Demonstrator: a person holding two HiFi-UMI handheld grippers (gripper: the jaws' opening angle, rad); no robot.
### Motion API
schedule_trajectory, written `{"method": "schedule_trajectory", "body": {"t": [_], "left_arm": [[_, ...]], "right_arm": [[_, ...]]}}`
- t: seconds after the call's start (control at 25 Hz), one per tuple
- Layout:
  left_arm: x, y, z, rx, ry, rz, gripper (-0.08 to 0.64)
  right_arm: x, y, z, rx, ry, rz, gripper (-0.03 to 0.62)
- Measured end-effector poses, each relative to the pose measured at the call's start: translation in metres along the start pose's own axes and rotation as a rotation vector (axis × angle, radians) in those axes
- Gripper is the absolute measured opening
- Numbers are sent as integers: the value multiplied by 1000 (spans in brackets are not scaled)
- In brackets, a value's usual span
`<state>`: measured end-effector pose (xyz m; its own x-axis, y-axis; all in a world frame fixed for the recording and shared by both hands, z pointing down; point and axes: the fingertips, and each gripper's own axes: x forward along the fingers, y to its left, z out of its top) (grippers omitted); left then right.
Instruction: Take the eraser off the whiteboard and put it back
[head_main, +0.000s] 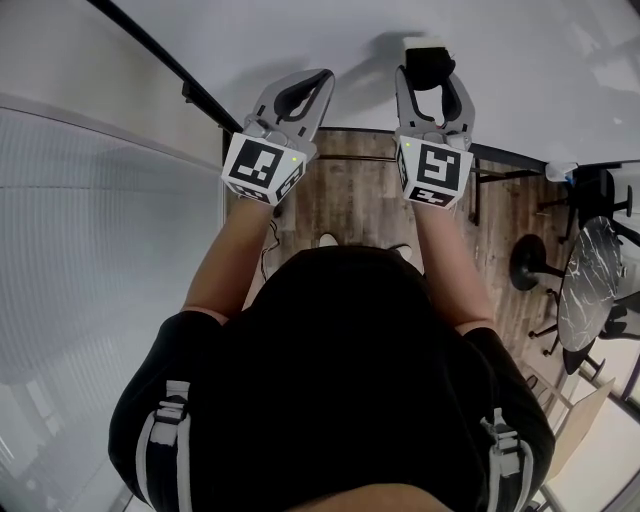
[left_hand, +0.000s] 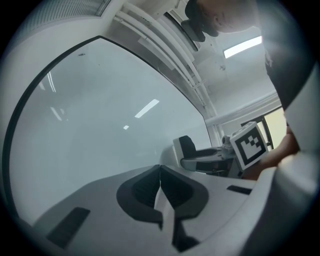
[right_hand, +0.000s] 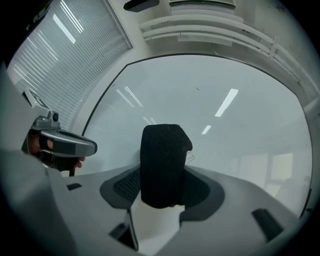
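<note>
My right claw (right_hand: 161, 192) clamps the black eraser (right_hand: 164, 162) by its sides, facing the whiteboard (right_hand: 230, 135), I'd say for sticking it back; contact unclear. Left claw (left_hand: 160, 175) closed on nothing, parked alongside.

Your left forearm (head_main: 222, 262) and right forearm (head_main: 448, 265) reach forward side by side, your grey left gripper (head_main: 318, 85) jaws together and empty, your grey right gripper (head_main: 432, 78) clamped on black felt eraser (right_hand: 165, 165)

White blinds (head_main: 100, 260) are hanging along the left side. A brown wooden floor (head_main: 345, 195) is showing far below. A round table (head_main: 585, 290) is standing at the floor's right edge, near a black round stand (head_main: 530, 262). A long ceiling light (left_hand: 242, 46) is shining.
</note>
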<state>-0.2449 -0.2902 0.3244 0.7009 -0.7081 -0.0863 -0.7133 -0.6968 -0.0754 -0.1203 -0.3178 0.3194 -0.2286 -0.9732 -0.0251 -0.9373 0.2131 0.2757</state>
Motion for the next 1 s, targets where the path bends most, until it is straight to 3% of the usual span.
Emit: {"method": "schedule_trajectory", "body": {"t": [0.48, 1.0], "left_arm": [[10, -2, -9, -22, -11, -29, 6], [13, -11, 0, -22, -1, -28, 6]], "right_arm": [[15, 2, -13, -16, 31, -57, 224], [13, -7, -5, 63, 29, -96, 230]]}}
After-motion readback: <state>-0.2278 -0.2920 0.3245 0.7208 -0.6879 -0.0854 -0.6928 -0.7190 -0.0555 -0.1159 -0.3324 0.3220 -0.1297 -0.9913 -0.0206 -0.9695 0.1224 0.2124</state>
